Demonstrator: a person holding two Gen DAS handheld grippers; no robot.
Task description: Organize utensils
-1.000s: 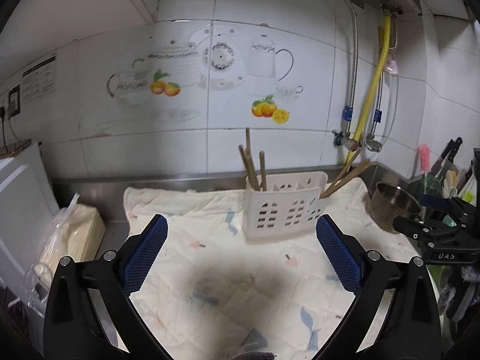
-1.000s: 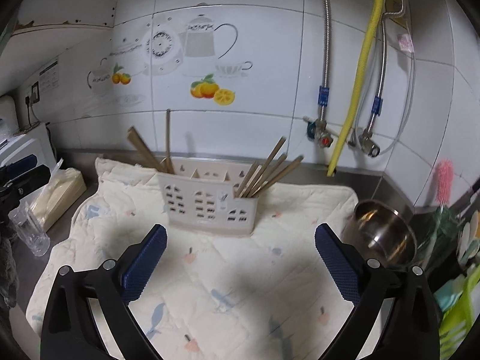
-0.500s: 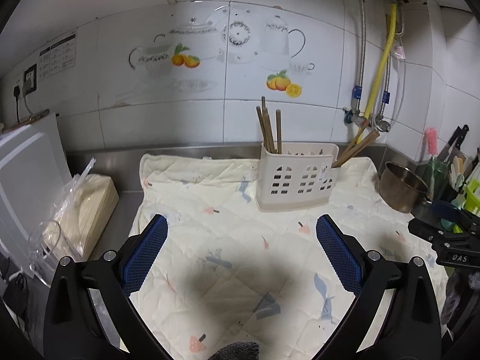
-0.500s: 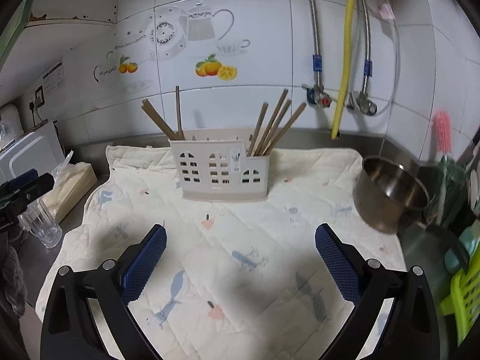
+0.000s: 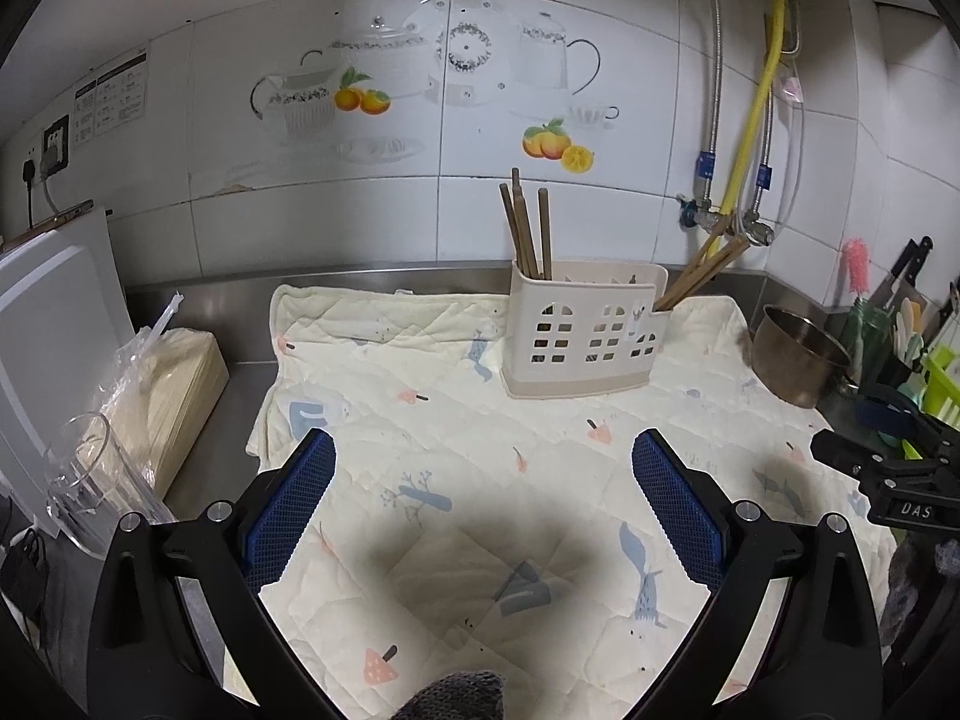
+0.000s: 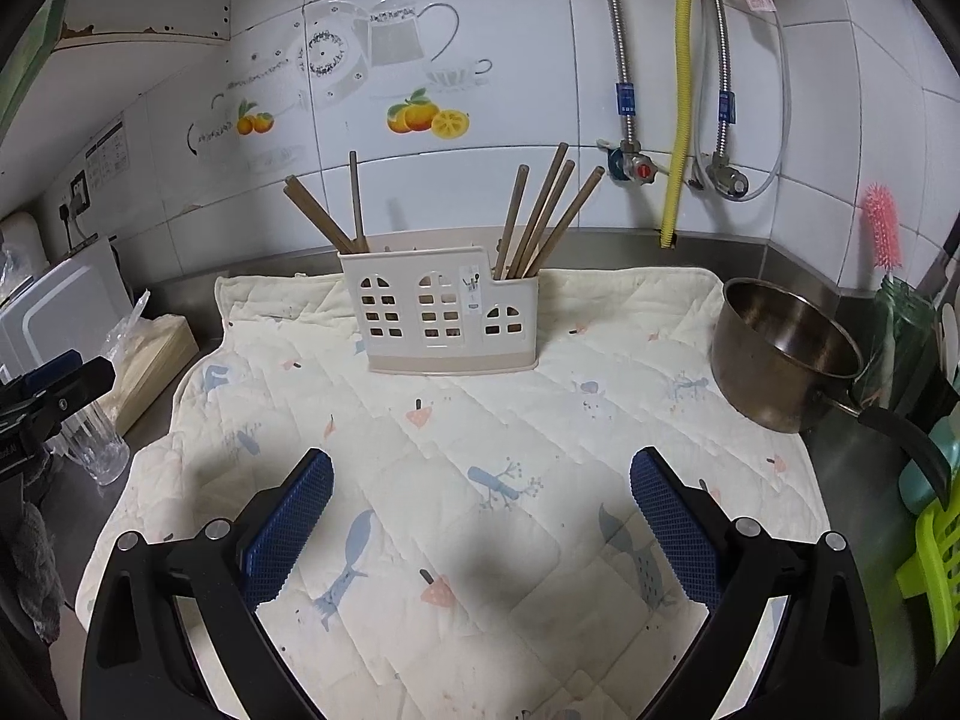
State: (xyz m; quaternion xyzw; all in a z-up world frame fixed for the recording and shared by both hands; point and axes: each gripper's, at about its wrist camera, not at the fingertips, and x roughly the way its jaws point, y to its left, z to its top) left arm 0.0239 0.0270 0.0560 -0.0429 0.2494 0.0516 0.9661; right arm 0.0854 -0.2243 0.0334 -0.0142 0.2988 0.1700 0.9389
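A cream plastic utensil holder [image 5: 585, 330] [image 6: 444, 315] stands upright at the back of a patterned quilted cloth [image 5: 480, 480] [image 6: 480, 450]. Wooden chopsticks stand in its left compartment [image 5: 528, 228] [image 6: 336, 216] and lean out of its right compartment [image 5: 699, 273] [image 6: 546, 210]. My left gripper [image 5: 483, 504] is open and empty, low over the front of the cloth. My right gripper [image 6: 480, 516] is open and empty, also well in front of the holder. The right gripper also shows at the right edge of the left wrist view [image 5: 888, 480].
A steel saucepan [image 6: 780, 354] [image 5: 798, 357] sits right of the cloth. A pink bottle brush [image 6: 882, 228] and green rack [image 6: 936, 552] are far right. A glass [image 5: 90, 480] [image 6: 99, 444], a wrapped box [image 5: 168, 384] and a white board [image 5: 54, 312] are left. Tiled wall with pipes [image 6: 681, 90] behind.
Both grippers have drawn back from the holder and stayed open. The holder now looks smaller and farther away in both views, with more of the cloth showing.
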